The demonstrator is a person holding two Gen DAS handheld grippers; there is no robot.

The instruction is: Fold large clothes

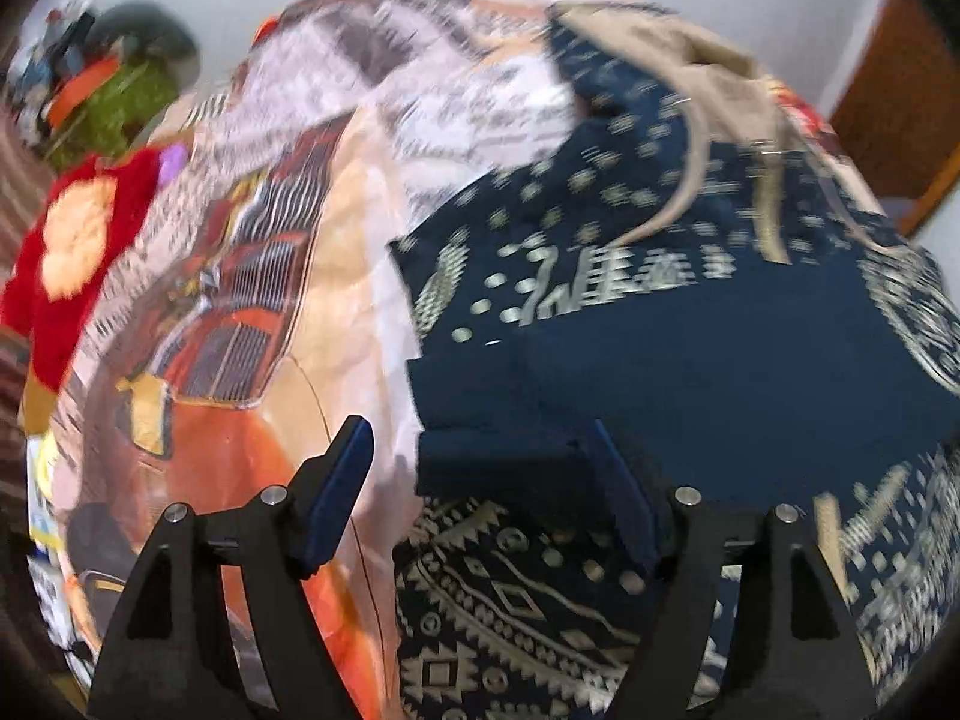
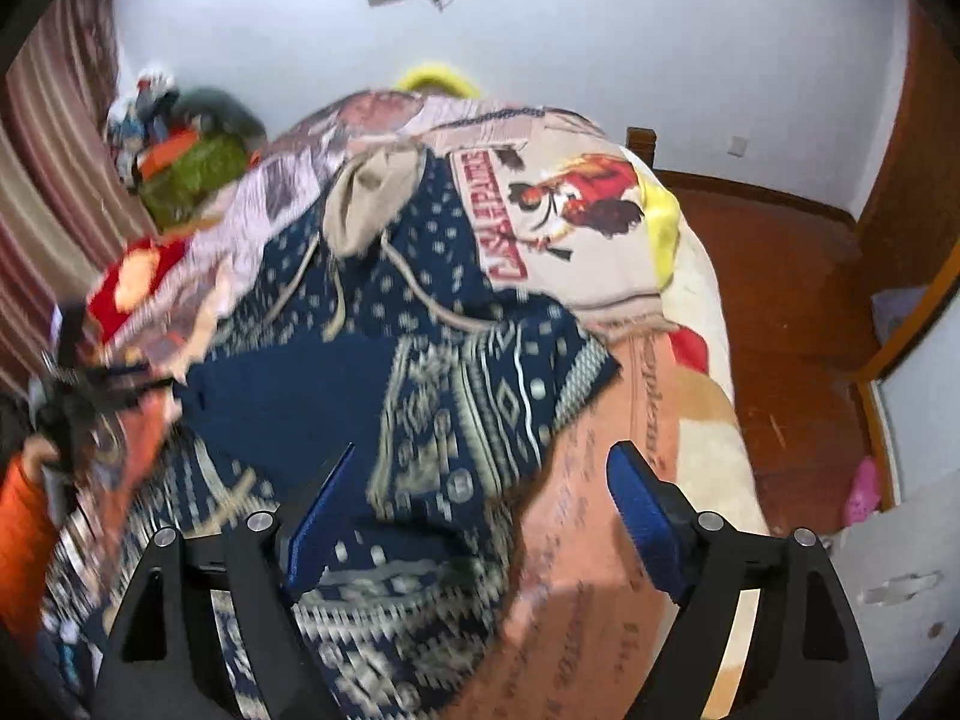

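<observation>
A large navy hoodie [image 1: 690, 348] with cream patterns and a beige hood [image 2: 372, 204] lies partly folded on the printed bedspread [image 1: 252, 312]. My left gripper [image 1: 480, 480] is open just above the hoodie's folded left edge, holding nothing. My right gripper [image 2: 480, 504] is open above the hoodie's patterned right part [image 2: 444, 420], holding nothing. The left gripper also shows blurred at the left of the right wrist view [image 2: 90, 384]. Beige drawstrings [image 2: 420, 294] trail down from the hood.
A red and yellow plush item [image 1: 78, 252] lies at the bed's left side, with a green bundle [image 2: 192, 180] and clutter behind it. Striped curtains [image 2: 54, 168] hang left. Wooden floor [image 2: 780, 312] lies right of the bed, with a pink object [image 2: 864, 492].
</observation>
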